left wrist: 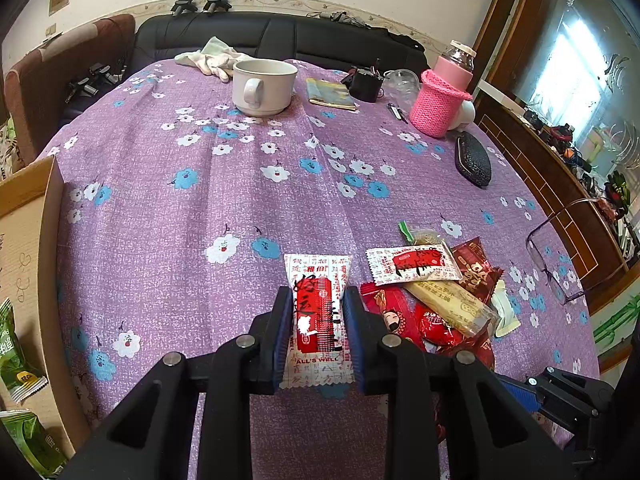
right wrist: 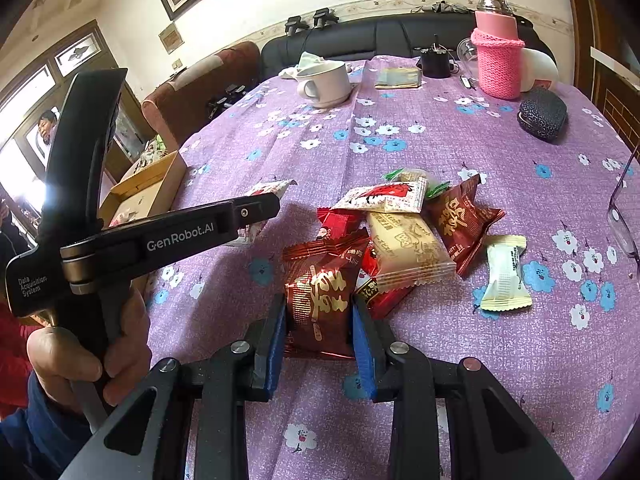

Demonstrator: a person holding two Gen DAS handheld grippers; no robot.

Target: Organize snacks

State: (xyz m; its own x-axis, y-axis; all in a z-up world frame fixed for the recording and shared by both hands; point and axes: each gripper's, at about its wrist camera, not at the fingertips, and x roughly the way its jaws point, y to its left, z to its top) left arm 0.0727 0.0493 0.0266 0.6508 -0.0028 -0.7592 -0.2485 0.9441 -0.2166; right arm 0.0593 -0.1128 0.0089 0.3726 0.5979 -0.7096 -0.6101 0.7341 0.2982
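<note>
My left gripper is shut on a white and red snack packet, held lengthwise between the blue pads above the purple flowered tablecloth. To its right lies a pile of snack packets. My right gripper is shut on a dark red snack packet with gold print at the near edge of the same pile. The left gripper's body shows at the left in the right wrist view, with its packet partly hidden behind it. A cream packet lies apart on the right.
A cardboard box with green packets stands off the table's left edge. Farther back are a white mug, a pink knitted bottle sleeve, a dark glasses case and white gloves. Spectacles lie at the right.
</note>
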